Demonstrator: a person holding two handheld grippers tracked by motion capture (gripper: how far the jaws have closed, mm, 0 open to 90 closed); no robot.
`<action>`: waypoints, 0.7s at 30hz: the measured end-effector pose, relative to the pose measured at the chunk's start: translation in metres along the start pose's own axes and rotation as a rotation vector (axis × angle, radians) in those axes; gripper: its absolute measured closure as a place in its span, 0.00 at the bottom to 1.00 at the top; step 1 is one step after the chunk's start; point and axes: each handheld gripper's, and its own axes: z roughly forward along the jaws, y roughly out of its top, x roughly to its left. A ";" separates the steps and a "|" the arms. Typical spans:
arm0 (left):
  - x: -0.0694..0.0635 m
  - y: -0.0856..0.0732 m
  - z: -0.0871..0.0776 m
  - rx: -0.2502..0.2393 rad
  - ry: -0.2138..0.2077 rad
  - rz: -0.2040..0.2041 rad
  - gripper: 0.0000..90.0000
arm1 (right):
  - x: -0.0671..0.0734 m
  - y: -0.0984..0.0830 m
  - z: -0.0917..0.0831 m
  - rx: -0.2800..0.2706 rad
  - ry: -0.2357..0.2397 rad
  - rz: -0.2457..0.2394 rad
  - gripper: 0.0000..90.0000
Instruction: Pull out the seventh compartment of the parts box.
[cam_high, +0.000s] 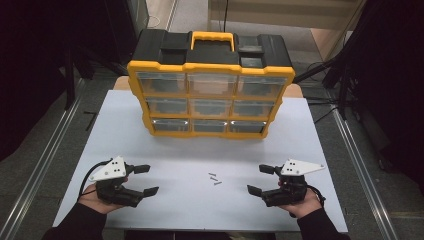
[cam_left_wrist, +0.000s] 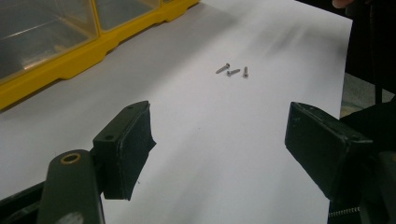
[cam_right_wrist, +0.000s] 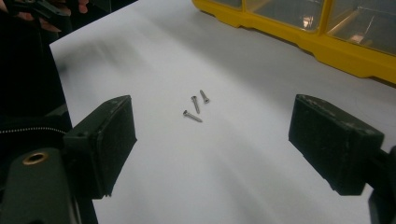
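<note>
High view: I see 3 small silver metal screws (cam_high: 215, 178) lying loose on the white tabletop (cam_high: 200, 150), between my left gripper (cam_high: 145, 180) at 8 o'clock and right gripper (cam_high: 261, 179) at 4, both w/ jaws wide open, empty. Yellow-black plastic organiser case w/ clear drawers (cam_high: 210, 95) stands at 12.

Left gripper view: screws (cam_left_wrist: 232, 71) at 12, well ahead of the jaws.

Right gripper view: screws (cam_right_wrist: 196, 106) at 12, near.
</note>
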 end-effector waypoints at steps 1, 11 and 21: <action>0.000 0.000 -0.001 0.002 0.003 -0.001 0.25 | 0.000 0.000 0.000 0.000 0.000 0.000 0.18; 0.001 0.000 -0.004 -0.007 0.010 -0.009 0.25 | -0.001 -0.001 0.002 0.015 -0.009 0.000 0.18; 0.001 0.000 -0.002 -0.001 0.007 -0.015 0.25 | -0.002 -0.003 0.005 0.032 -0.010 -0.008 0.18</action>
